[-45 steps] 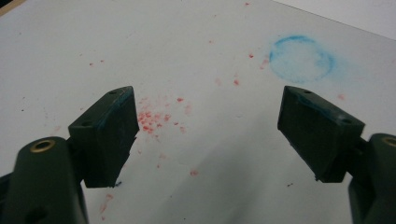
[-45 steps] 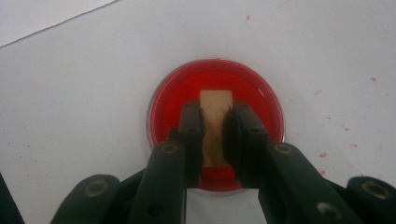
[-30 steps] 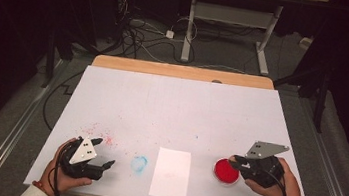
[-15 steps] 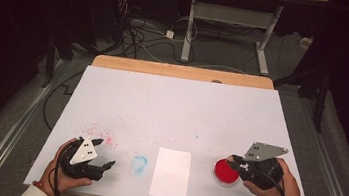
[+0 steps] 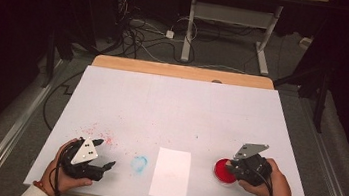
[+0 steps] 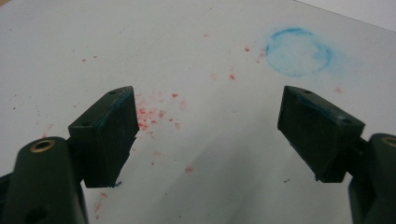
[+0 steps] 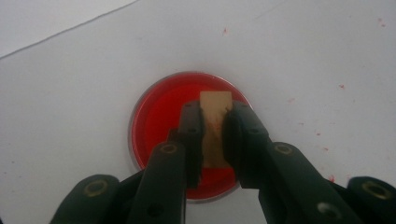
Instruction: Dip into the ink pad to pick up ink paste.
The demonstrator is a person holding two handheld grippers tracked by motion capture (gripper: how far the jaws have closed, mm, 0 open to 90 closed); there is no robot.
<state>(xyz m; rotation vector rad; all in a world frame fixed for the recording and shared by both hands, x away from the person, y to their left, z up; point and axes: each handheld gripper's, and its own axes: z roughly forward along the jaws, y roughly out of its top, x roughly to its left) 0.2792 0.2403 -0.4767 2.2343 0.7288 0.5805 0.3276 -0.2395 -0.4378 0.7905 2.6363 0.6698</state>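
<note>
Right gripper view: right gripper (image 7: 215,135) clamped on a tan wooden stamp block (image 7: 215,122), long axis pointing away, directly over the red ink dish (image 7: 156,121) at near right of the worktop (image 5: 187,104). White paper sheet (image 5: 171,173) lay left. Left gripper (image 6: 210,126) stood open, empty, near left, beside a blue ring mark (image 6: 299,51).

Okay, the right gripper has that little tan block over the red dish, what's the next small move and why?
Probably press the tan block straight down into the red dish. The right gripper clamps it directly above the red ink, and the white sheet beside it looks unstamped.
</note>
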